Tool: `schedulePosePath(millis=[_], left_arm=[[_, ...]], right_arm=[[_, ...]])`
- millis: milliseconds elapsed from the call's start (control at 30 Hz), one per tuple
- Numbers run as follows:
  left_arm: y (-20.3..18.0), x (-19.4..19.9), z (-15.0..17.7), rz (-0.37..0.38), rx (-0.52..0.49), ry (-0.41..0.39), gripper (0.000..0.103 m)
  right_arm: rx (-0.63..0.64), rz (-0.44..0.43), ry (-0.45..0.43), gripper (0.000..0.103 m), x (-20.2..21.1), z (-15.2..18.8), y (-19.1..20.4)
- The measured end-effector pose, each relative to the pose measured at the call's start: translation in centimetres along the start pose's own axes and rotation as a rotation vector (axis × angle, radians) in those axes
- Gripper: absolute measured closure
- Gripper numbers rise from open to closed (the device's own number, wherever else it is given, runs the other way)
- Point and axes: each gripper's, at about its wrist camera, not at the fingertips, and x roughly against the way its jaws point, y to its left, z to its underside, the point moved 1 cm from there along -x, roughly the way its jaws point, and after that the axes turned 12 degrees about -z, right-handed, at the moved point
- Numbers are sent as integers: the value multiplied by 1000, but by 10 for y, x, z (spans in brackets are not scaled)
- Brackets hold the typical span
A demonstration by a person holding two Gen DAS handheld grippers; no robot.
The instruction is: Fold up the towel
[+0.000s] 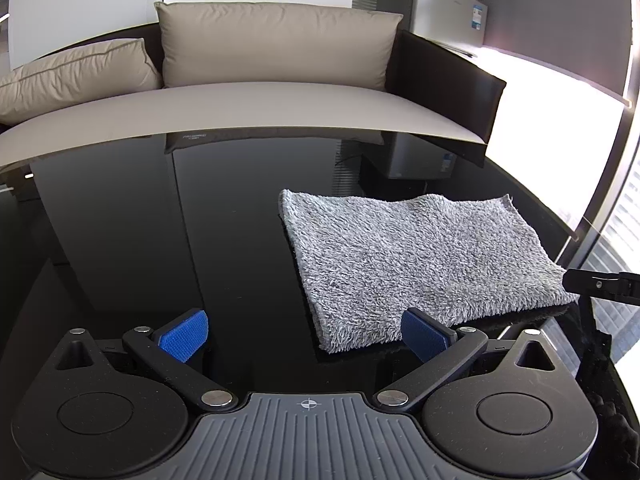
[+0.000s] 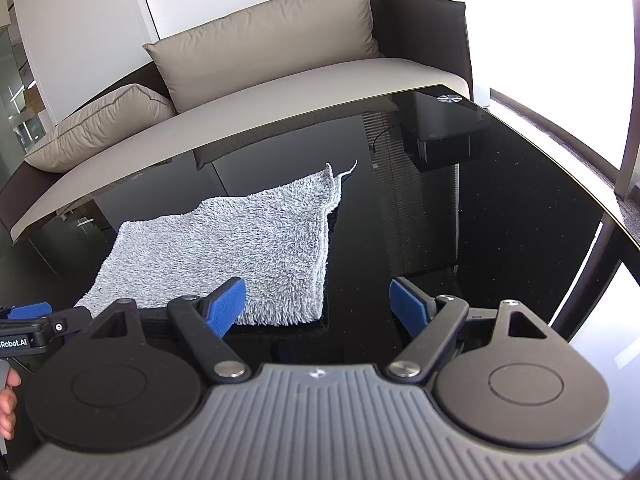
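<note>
A grey fluffy towel (image 1: 420, 264) lies folded in two layers on the glossy black table (image 1: 200, 240); the right wrist view shows the towel (image 2: 224, 252) with its doubled edges on the right side. My left gripper (image 1: 304, 336) stands open at the towel's near left corner, its right blue pad against the towel's edge, nothing between the pads. My right gripper (image 2: 316, 304) is open over the towel's near right corner; its left pad hangs above the cloth and its right pad over bare table.
A sofa (image 1: 260, 104) with beige cushions stands just behind the table's far edge. A small fridge (image 1: 444, 12) sits at the back right. A bright window (image 2: 560, 60) is at the right. A hand (image 2: 8, 404) shows at the left edge.
</note>
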Motion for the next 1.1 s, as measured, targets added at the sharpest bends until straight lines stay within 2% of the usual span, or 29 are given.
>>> schedulePosePath(millis=[233, 467, 533, 700, 933, 1100], left_arm=[[-1, -2, -1, 1, -6, 6, 1], [-4, -5, 0, 0, -18, 10, 1], [-5, -6, 0, -1, -23, 10, 1], [-6, -7, 1, -5, -24, 12, 1], [-7, -10, 0, -3, -22, 18, 1], [-6, -10, 0, 0, -21, 16, 1]], right_arm=[[7, 52, -3, 43, -2, 2, 7], [24, 96, 6, 55, -3, 4, 13], [11, 89, 6, 65, -4, 4, 12], [12, 98, 10, 72, -5, 3, 12], [15, 82, 25, 93, -6, 4, 14], [7, 70, 29, 97, -8, 3, 15]])
